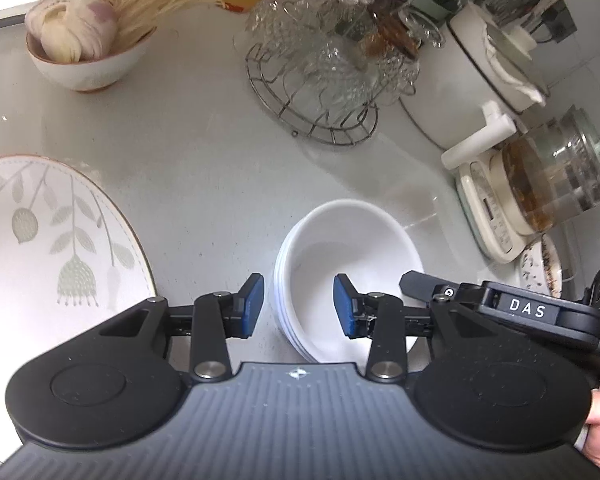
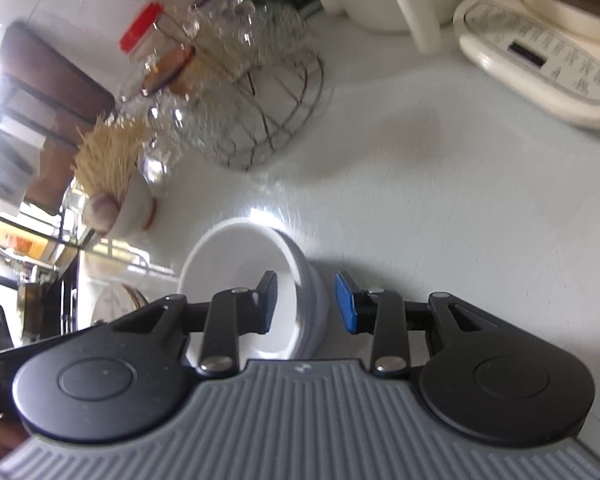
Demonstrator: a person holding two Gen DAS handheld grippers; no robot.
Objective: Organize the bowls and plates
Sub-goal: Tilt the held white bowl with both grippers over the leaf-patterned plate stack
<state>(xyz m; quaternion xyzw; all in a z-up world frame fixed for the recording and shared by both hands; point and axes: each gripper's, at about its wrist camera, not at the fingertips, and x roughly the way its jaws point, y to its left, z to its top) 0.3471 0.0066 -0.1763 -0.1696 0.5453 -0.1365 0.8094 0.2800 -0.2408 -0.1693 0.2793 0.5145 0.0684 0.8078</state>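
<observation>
The counter [image 1: 204, 168] carries everything. At its left edge lies the plate [image 1: 40, 240], leaf-patterned and flat, apart from the bowls. The white bowls [image 1: 352, 264] sit nested in one stack on the counter, likely so they can be shifted as a unit. Each tool straddles an opposite side of the stack's rim. The left gripper [image 1: 299, 306] is spread, one pad inside the top bowl and one outside, not pressing. The right gripper [image 2: 307, 302] is likewise spread across the rim, pinching nothing yet.
</observation>
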